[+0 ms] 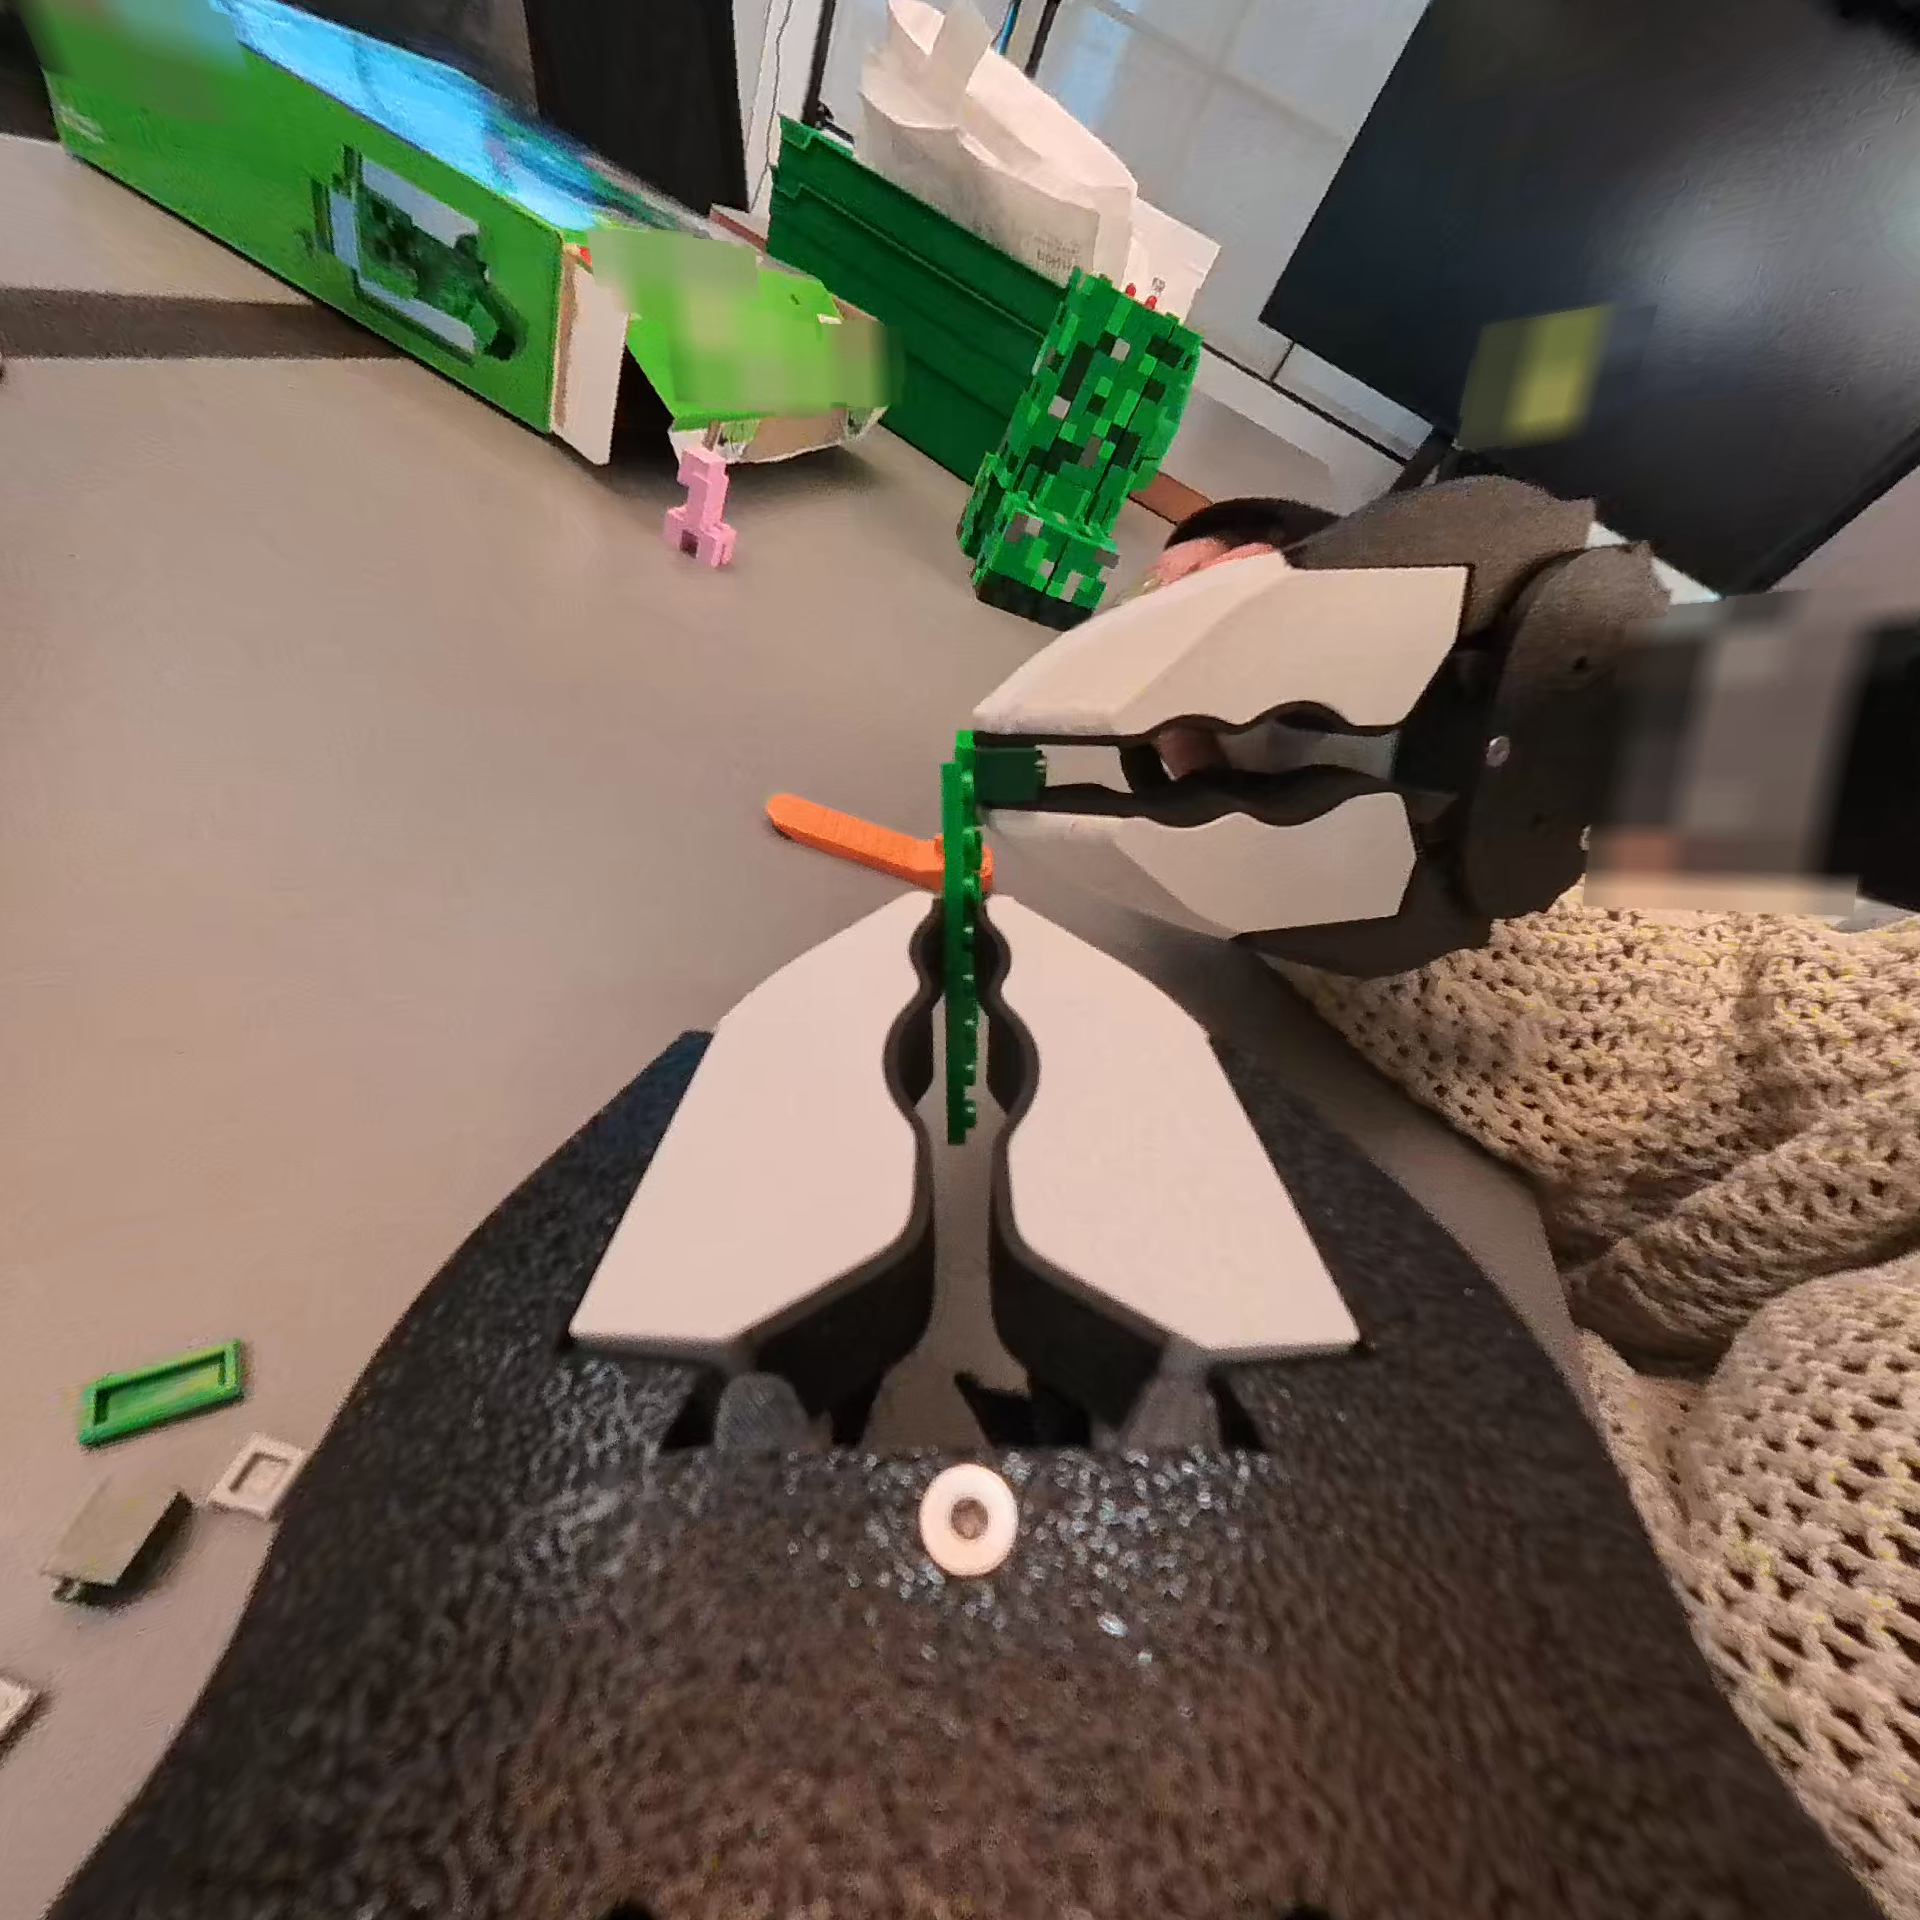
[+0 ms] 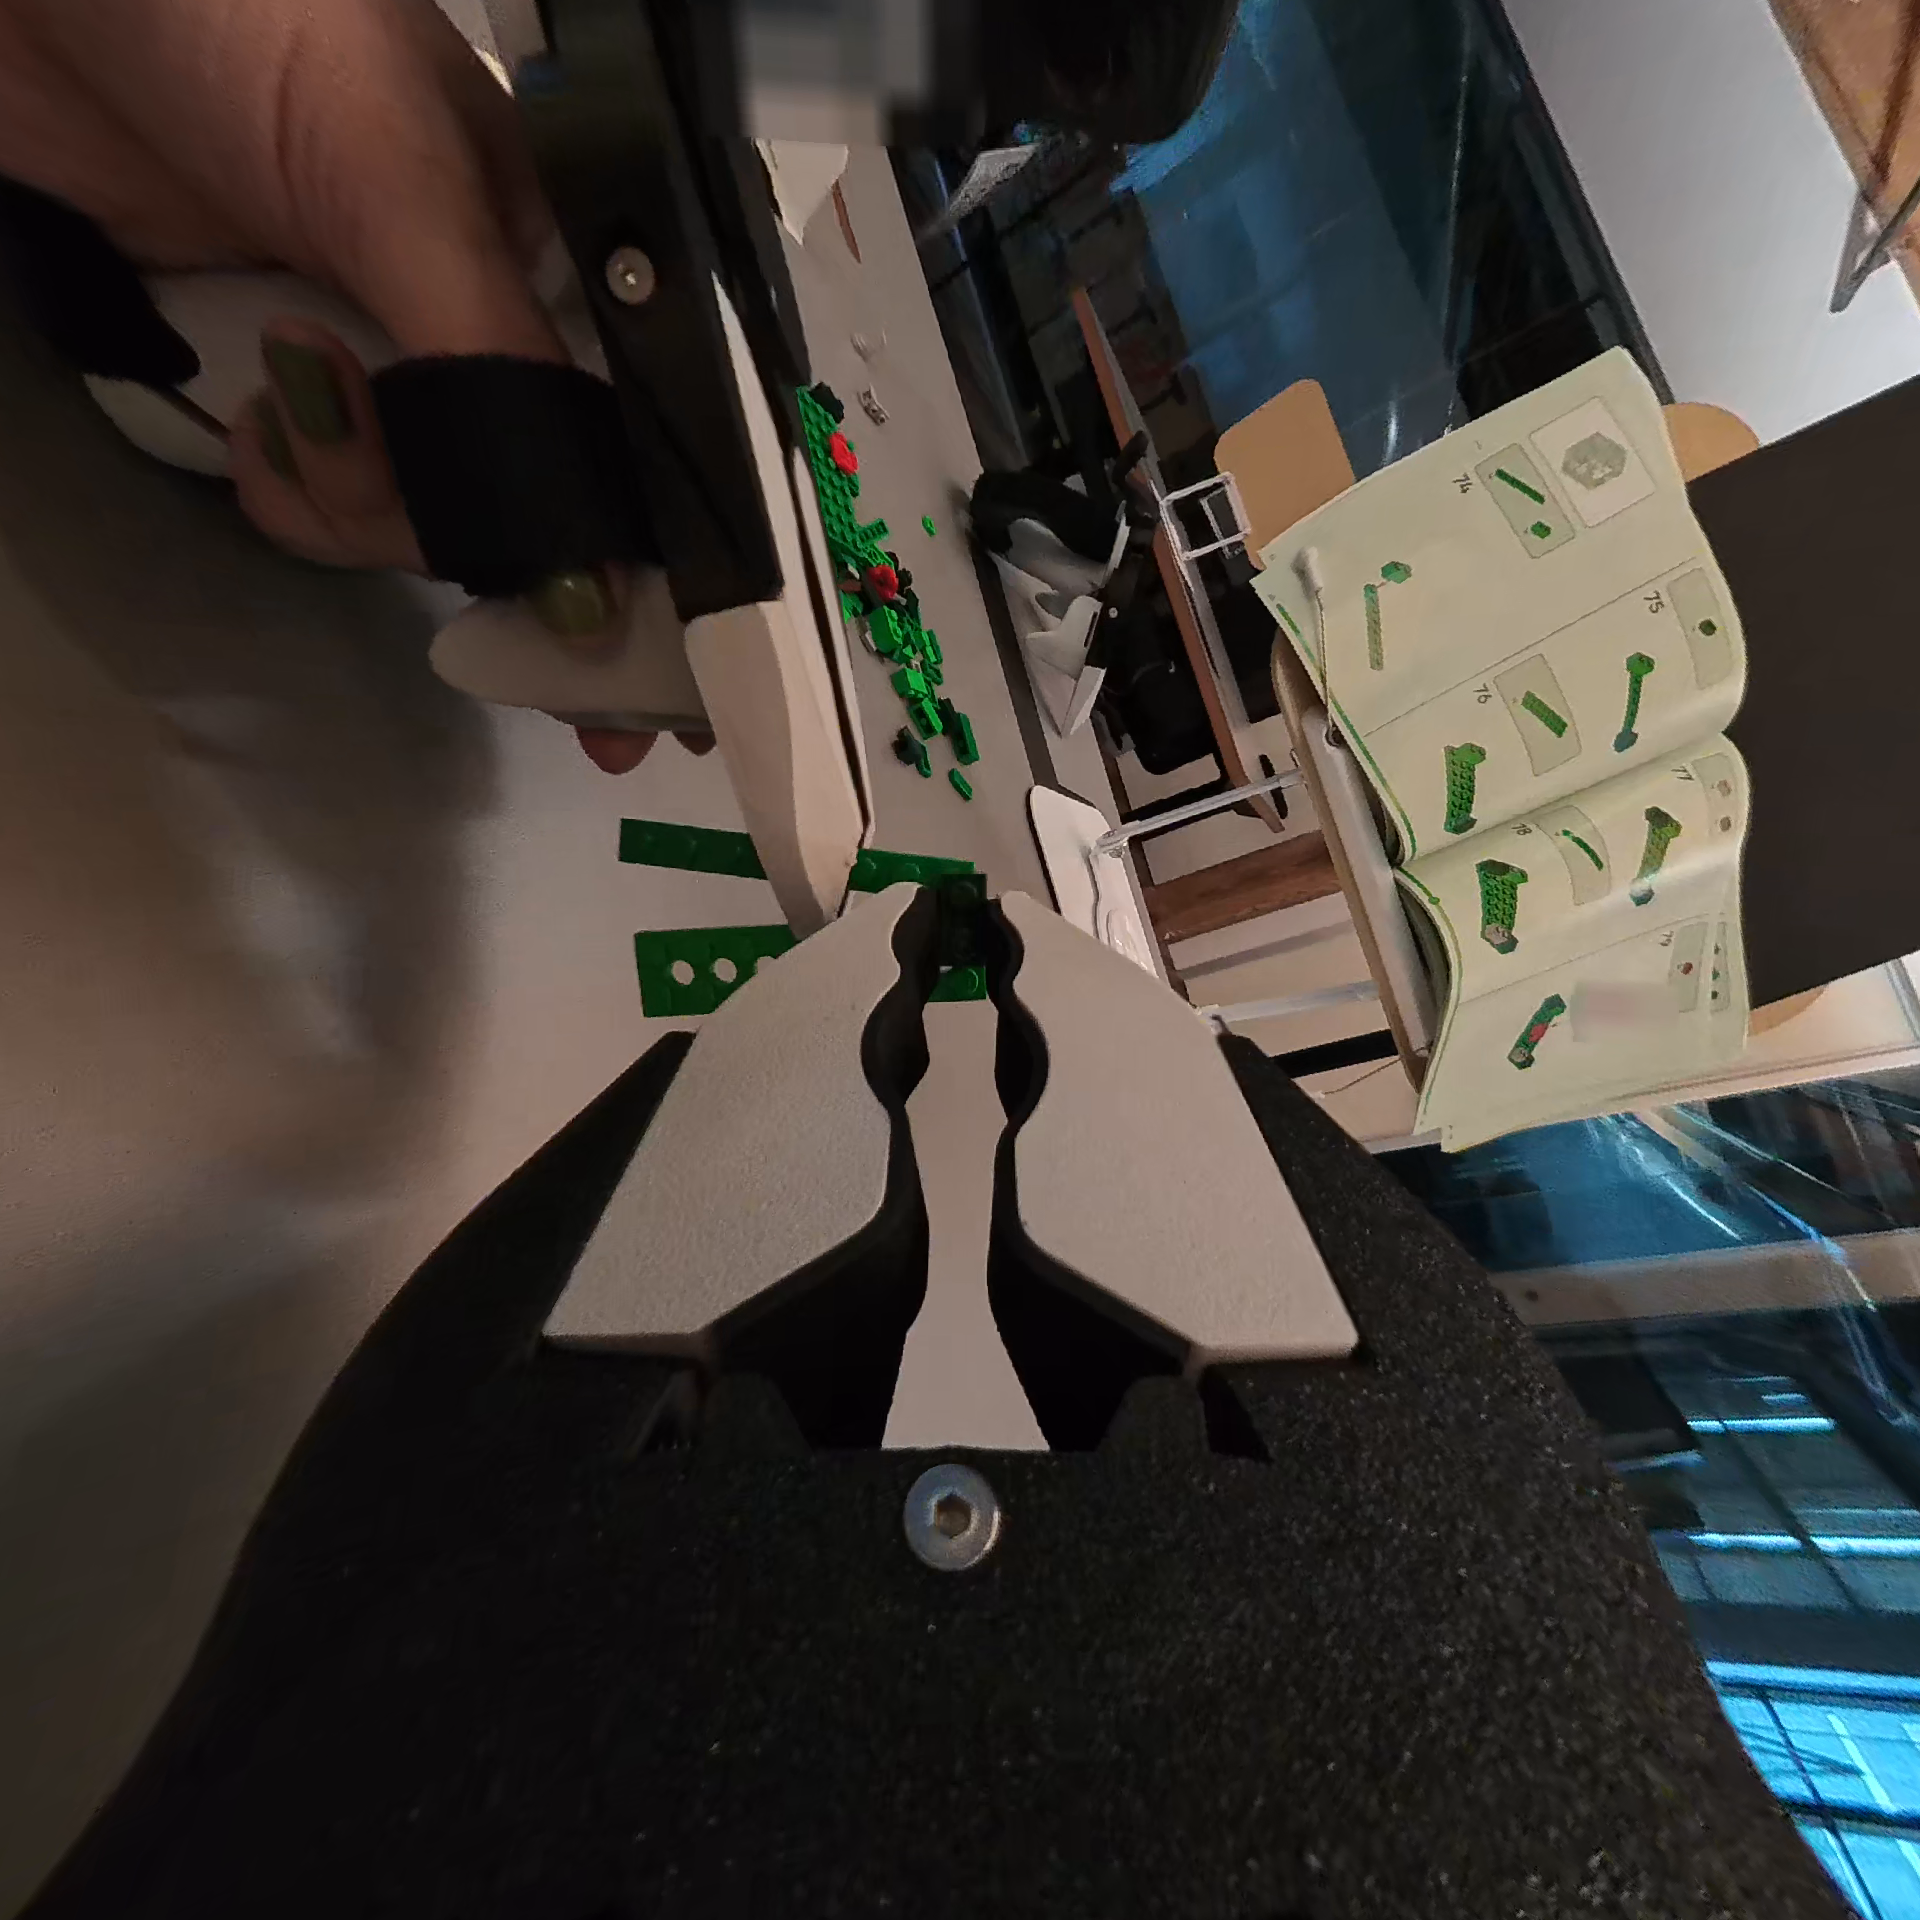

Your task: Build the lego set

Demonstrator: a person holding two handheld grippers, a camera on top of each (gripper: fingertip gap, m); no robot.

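My left gripper [image 1: 951, 920] is shut on a long green plate assembly [image 1: 964, 997], held edge-on and upright above the table. My right gripper [image 1: 987, 774] comes in from the right, shut on a small dark green brick [image 1: 1013, 774] that touches the plate's upper end. In the right wrist view my right gripper [image 2: 956, 914] holds the same brick [image 2: 961, 920] against the green plates [image 2: 696, 971]. The left gripper's fingers [image 2: 800, 779] reach down from the upper left, held by a hand [image 2: 312, 416].
An orange brick separator [image 1: 862, 842] lies behind the grippers. A green block figure [image 1: 1081, 457], a small pink figure [image 1: 701, 509] and the green box [image 1: 312, 208] stand farther back. Loose green pieces [image 2: 894, 623] lie on the table. An open instruction booklet [image 2: 1538, 748] stands at right. The small pink figure [image 1: 701, 509] is about equally far from each gripper, around 30 cm.
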